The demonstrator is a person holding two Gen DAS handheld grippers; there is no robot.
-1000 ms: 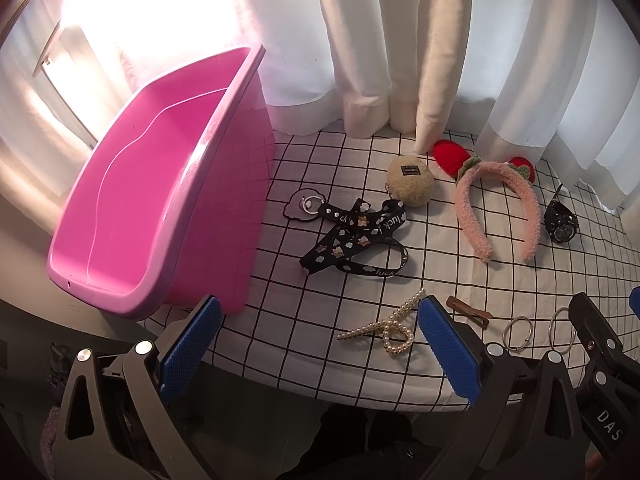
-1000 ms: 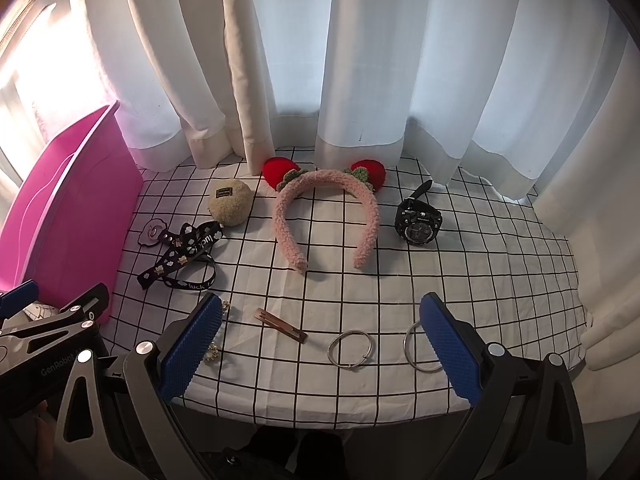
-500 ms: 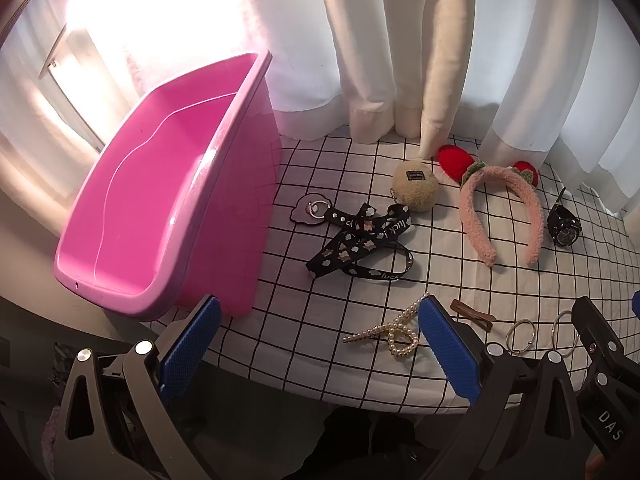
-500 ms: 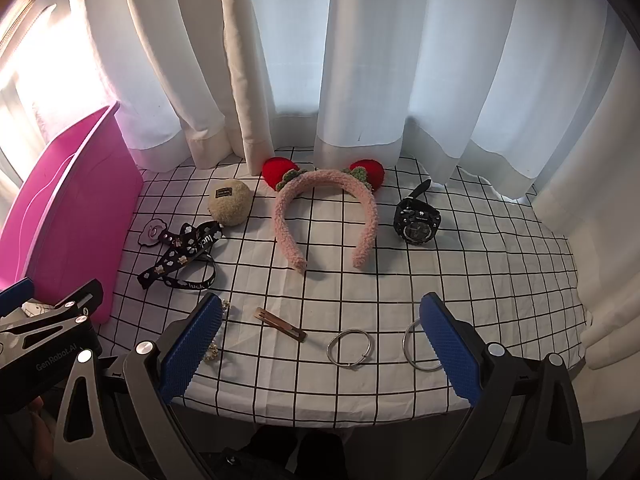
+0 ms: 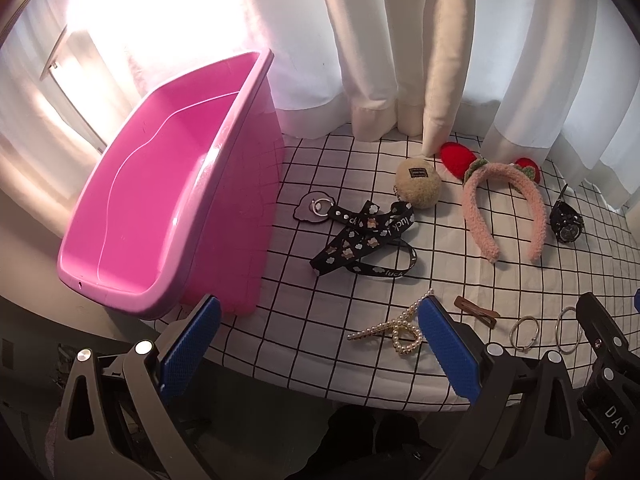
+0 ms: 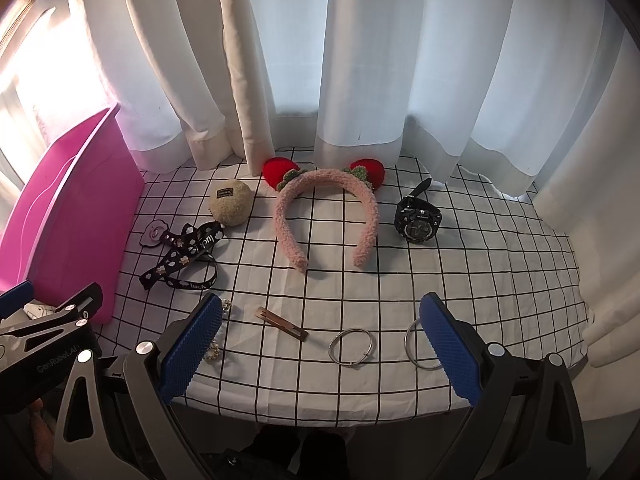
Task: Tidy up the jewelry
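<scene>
Both tools stand released, jaws wide apart and gripping nothing, hovering at the near edge of the surface (image 6: 400, 280) — a round top under a white cloth with a black grid. The left tool (image 5: 320, 344) sits over the near-left rim, its right finger (image 5: 448, 352) just beside a pearl hair clip (image 5: 392, 330) that lies close to the cloth's edge. The right tool (image 6: 320, 344) frames the near-middle strip, where a brown snap clip (image 6: 282, 323) and 2 metal rings lie in a row: 1 ring (image 6: 352, 347) in the open gap between the fingers, the other ring (image 6: 418, 344) partly hidden behind the right finger. A pink bin (image 5: 168, 200) stands at the left edge, overhanging the rim, its inside bare. Beside its right wall lie a small ring charm (image 5: 316, 208) and a black printed lanyard (image 5: 368, 240), tangled in loops. Further back, a beige pompom (image 5: 418, 184) rests near the curtain (image 6: 360, 60), whose hems touch the far edge of the cloth. A fuzzy pink headband (image 6: 326, 208) with red ears lies at the back centre, open ends toward the tools, and a black watch (image 6: 416, 224) sits apart to its right. The middle and right of the cloth — between headband and rings — lie open.
</scene>
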